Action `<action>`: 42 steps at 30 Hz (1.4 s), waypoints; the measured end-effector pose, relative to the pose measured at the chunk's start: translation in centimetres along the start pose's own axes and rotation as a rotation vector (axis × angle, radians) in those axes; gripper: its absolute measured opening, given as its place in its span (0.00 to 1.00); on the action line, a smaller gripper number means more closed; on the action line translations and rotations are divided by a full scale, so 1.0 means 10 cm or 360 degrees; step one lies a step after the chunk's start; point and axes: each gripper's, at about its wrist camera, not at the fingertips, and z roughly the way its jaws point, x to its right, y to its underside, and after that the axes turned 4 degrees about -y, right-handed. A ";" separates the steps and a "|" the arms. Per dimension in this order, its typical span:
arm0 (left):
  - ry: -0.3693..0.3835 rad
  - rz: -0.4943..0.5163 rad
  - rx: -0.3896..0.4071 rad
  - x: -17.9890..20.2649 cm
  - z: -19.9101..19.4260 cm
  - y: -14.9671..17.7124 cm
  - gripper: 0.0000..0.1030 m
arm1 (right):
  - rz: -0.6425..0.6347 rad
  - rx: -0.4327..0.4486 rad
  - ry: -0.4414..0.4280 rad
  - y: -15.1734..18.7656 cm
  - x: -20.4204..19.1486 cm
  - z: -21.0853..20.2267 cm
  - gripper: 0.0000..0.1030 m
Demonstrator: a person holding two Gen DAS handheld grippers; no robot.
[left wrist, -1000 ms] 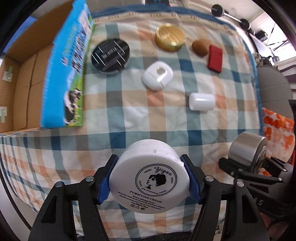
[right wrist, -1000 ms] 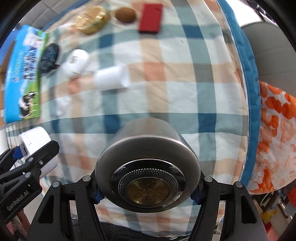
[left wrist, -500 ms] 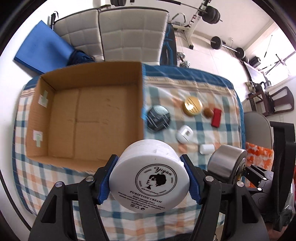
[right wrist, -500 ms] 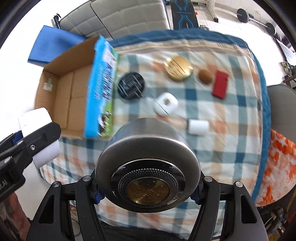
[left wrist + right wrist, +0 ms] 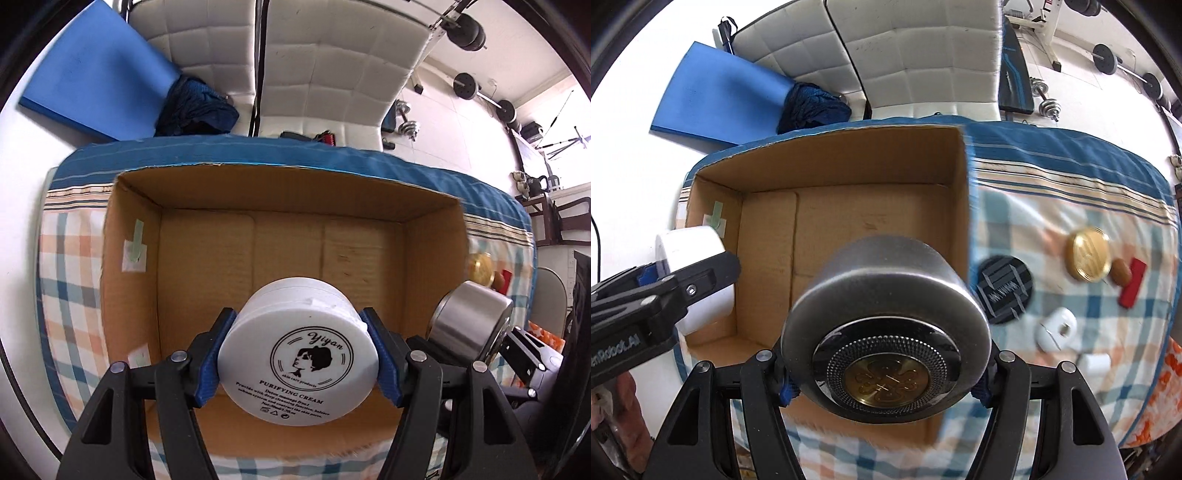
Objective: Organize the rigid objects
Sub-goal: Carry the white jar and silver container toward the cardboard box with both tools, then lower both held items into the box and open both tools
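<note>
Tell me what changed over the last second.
Both grippers swung from over the checked cloth toward the cardboard box, which now fills both views. The left gripper stays shut on the white cream jar, the right gripper on the silver tin. Nothing was released; the box floor shows nothing in it, and the small items stay on the cloth.

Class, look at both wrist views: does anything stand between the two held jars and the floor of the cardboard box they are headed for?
Nothing visible does. The left gripper holds the white cream jar and the right gripper the silver jar over the cardboard box, whose top is open and whose visible floor is bare.
</note>
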 end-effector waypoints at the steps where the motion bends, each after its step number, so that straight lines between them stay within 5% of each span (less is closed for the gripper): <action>1: 0.0021 -0.0015 -0.0037 -0.07 0.12 -0.07 0.64 | -0.0007 -0.0005 0.0012 -0.05 -0.05 0.11 0.69; 9: 0.0097 -0.0034 -0.0249 -0.28 0.87 -0.36 0.64 | 0.0027 -0.0103 0.0085 -0.32 -0.19 0.81 0.69; 19: 0.0184 -0.0058 -0.0357 -0.23 1.24 -0.50 0.64 | 0.0042 -0.0157 0.0192 -0.54 -0.24 1.16 0.70; 31: 0.0228 -0.0078 -0.0375 -0.19 1.18 -0.50 0.66 | 0.0096 -0.0184 0.0167 -0.51 -0.32 1.26 0.72; 37: 0.0151 -0.0080 -0.0307 -0.27 1.02 -0.44 0.67 | 0.0062 -0.0208 0.0191 -0.38 -0.46 1.21 0.75; 42: 0.0102 -0.0086 -0.0197 -0.34 0.78 -0.27 0.85 | 0.0065 -0.0189 0.0137 -0.09 -0.60 1.01 0.84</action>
